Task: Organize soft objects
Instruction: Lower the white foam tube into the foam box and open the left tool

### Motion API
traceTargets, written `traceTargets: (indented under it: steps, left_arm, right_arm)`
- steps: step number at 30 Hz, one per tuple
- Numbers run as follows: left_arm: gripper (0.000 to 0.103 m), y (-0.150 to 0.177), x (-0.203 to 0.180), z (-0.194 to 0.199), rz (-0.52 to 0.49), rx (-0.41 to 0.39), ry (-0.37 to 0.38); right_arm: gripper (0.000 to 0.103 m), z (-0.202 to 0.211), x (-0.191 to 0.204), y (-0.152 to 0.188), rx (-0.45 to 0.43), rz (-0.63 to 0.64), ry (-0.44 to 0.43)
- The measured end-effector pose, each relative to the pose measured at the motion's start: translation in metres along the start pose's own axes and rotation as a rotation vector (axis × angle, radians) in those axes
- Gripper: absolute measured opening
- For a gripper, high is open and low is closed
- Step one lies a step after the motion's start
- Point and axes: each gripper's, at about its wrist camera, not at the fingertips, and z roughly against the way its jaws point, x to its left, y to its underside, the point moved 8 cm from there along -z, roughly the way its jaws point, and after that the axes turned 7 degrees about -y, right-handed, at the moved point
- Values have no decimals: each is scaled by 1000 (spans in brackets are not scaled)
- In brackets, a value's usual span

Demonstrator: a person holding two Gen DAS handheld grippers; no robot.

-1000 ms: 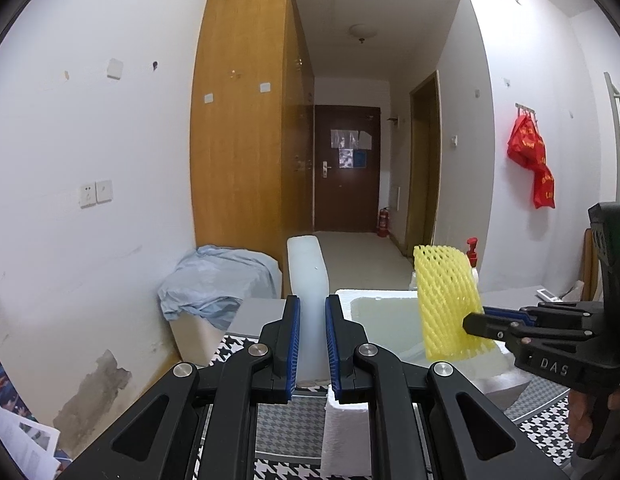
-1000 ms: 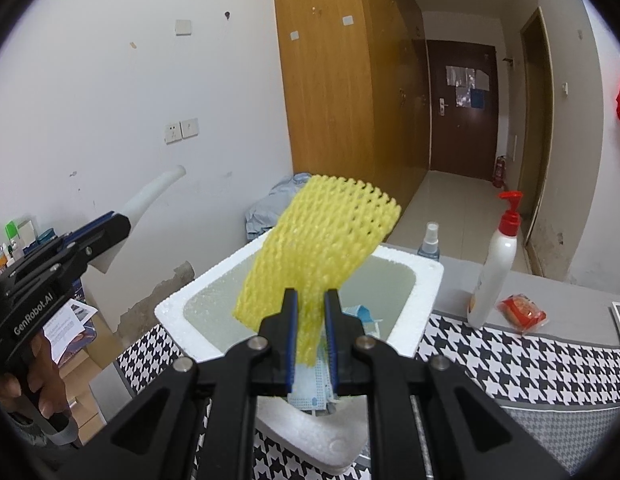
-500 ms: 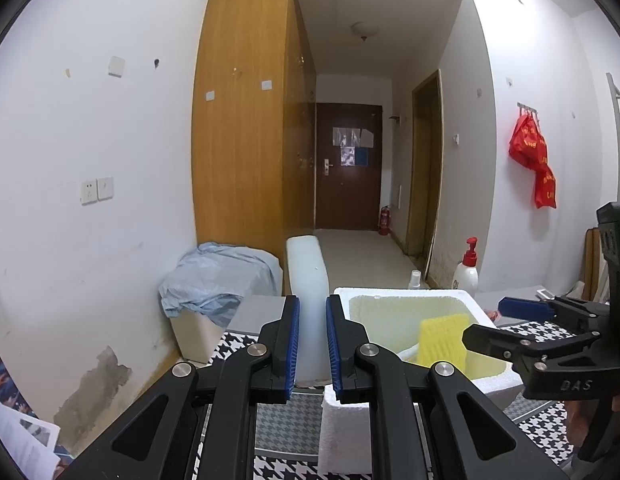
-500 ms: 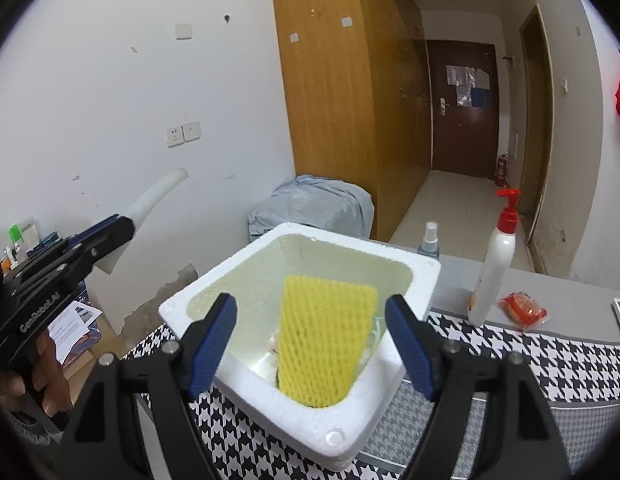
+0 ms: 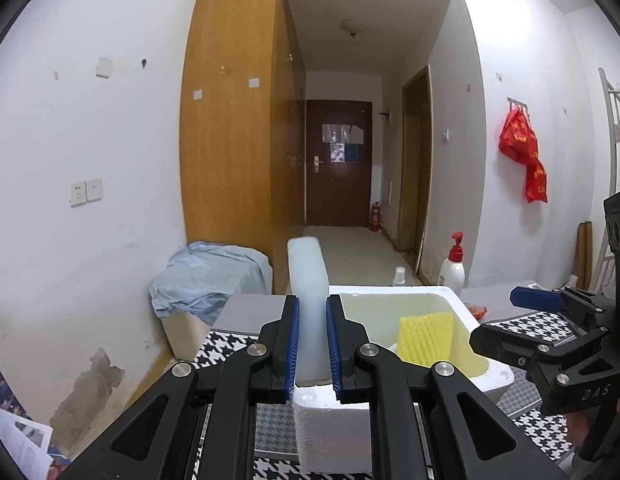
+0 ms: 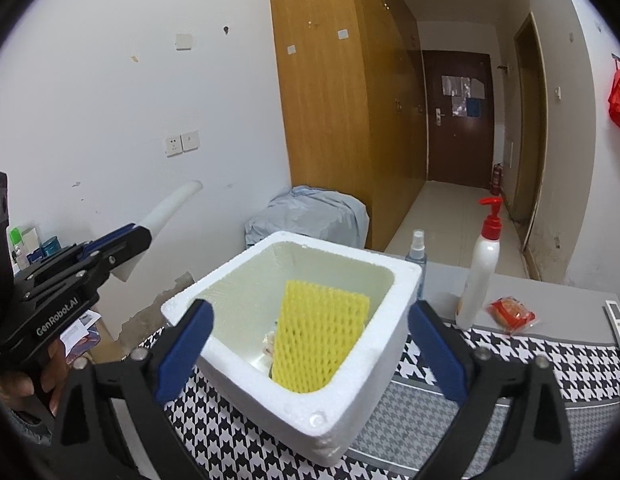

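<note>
A yellow foam net [image 6: 318, 336] stands leaning inside the white foam box [image 6: 350, 412], free of any grip. My right gripper [image 6: 310, 320] hangs over the box's near edge. Its jaws are opening wide and their pads touch nothing. In the left wrist view the net [image 5: 426, 338] shows in the box [image 5: 394, 290], with the right gripper [image 5: 506, 318] at its right. My left gripper [image 5: 312, 308] is shut on a white foam strip [image 5: 307, 276] that sticks up and forward. The right wrist view shows the left gripper [image 6: 121, 240] and its strip [image 6: 169, 208] left of the box.
The box sits on a houndstooth cloth [image 6: 510, 364]. Behind it stand a white pump bottle with a red top [image 6: 480, 276] and a small spray bottle [image 6: 416, 248]. A red packet [image 6: 510, 312] and a remote [image 6: 618, 320] lie right. A cloth-covered bin [image 6: 310, 216] stands by the wall.
The right gripper let go of the yellow net, which dropped into the foam box; its jaws spread wide. The left gripper kept still with the white strip.
</note>
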Motion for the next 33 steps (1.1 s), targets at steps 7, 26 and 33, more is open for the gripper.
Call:
traceTargets:
  steps: [7,26,33]
  left_arm:
    - [15,1,-13,-5,-13,11,28]
    - [15,3,-52,-15,-44,27,149]
    - [15,4,-64,-20,-53,37,180]
  right_arm:
    - [103,14,-5,0,-26,10,17]
    - [103,43,-31,8,-57,-28,122]
    - [103,56,-41,15,-66,-52,158]
